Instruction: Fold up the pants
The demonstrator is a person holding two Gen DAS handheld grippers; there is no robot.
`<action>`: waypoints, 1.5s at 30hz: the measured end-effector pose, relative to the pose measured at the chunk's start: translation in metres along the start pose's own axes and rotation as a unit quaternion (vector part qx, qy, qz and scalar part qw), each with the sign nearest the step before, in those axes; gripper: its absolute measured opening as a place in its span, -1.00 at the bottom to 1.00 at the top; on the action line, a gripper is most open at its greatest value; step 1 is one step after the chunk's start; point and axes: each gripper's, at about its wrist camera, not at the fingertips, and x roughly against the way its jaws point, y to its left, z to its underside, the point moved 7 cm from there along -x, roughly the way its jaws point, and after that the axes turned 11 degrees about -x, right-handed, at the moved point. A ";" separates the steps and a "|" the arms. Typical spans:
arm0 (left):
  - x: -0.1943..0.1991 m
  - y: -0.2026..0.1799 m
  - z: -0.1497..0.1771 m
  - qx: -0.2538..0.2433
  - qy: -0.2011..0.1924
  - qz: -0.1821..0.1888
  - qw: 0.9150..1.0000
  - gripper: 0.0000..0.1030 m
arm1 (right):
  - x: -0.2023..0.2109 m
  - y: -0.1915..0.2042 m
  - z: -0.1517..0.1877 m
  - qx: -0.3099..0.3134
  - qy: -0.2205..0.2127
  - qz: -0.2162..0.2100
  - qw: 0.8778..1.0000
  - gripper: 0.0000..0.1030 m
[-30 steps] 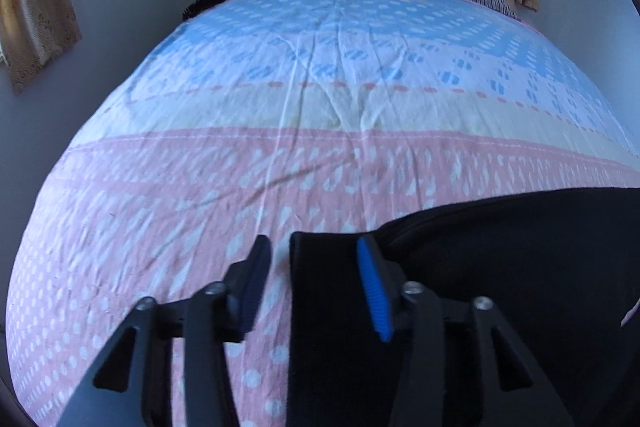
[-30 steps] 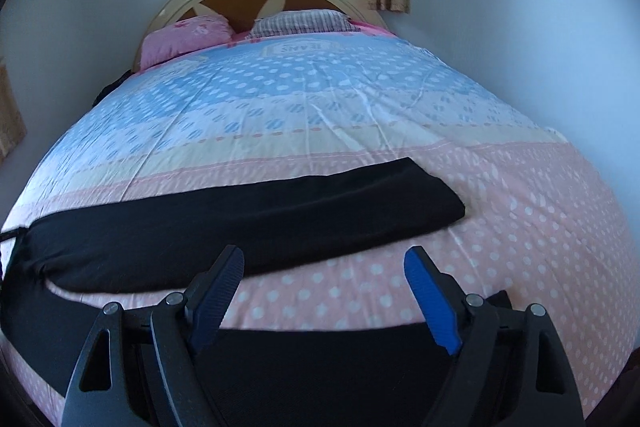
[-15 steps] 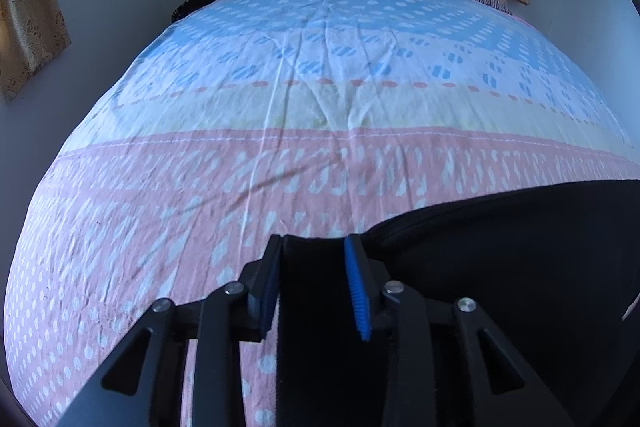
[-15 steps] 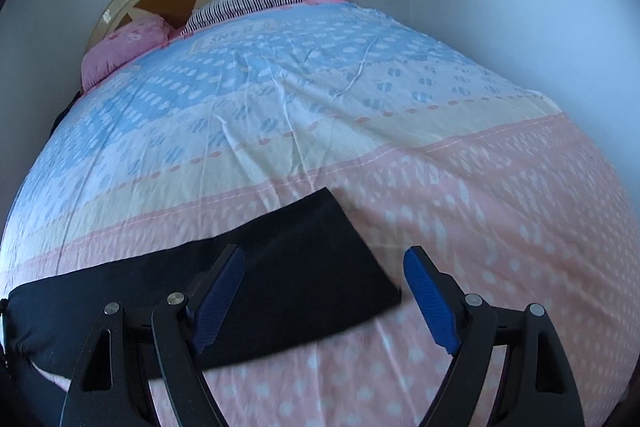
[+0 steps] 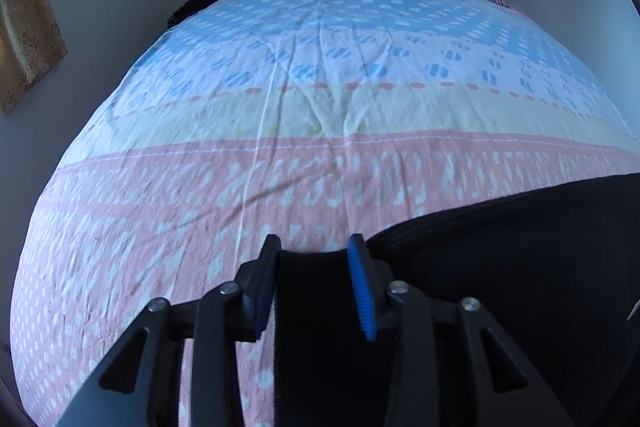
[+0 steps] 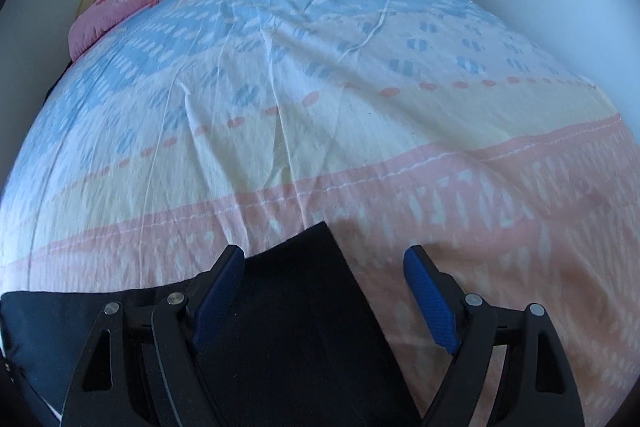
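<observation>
Left gripper (image 5: 314,283): clamped on black pants (image 5: 520,267) end.
Right gripper (image 6: 324,299): fingers wide over hem; seat deeper before closing.

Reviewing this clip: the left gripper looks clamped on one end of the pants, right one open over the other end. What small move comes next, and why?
Probably close the right gripper on the pants: its jaws stand open astride the leg end, while the left gripper already pinches the other end, so both ends could then lift together.
</observation>
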 end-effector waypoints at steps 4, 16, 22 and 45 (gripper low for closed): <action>0.003 -0.010 -0.005 -0.033 -0.003 -0.002 0.999 -0.73 | 0.000 0.012 0.002 0.020 -0.005 -0.014 1.000 -0.65; 0.060 0.014 -0.007 0.048 -0.100 0.075 0.991 -0.75 | 0.084 0.010 0.014 0.026 -0.100 -0.045 0.994 -0.81; 0.095 0.013 0.003 0.051 -0.141 0.093 0.984 -0.75 | 0.136 0.000 0.035 0.021 -0.139 -0.071 0.987 -0.89; 0.144 -0.008 0.136 0.059 -0.153 0.131 0.978 -0.75 | 0.182 -0.100 0.172 -0.005 -0.113 -0.073 0.991 -0.90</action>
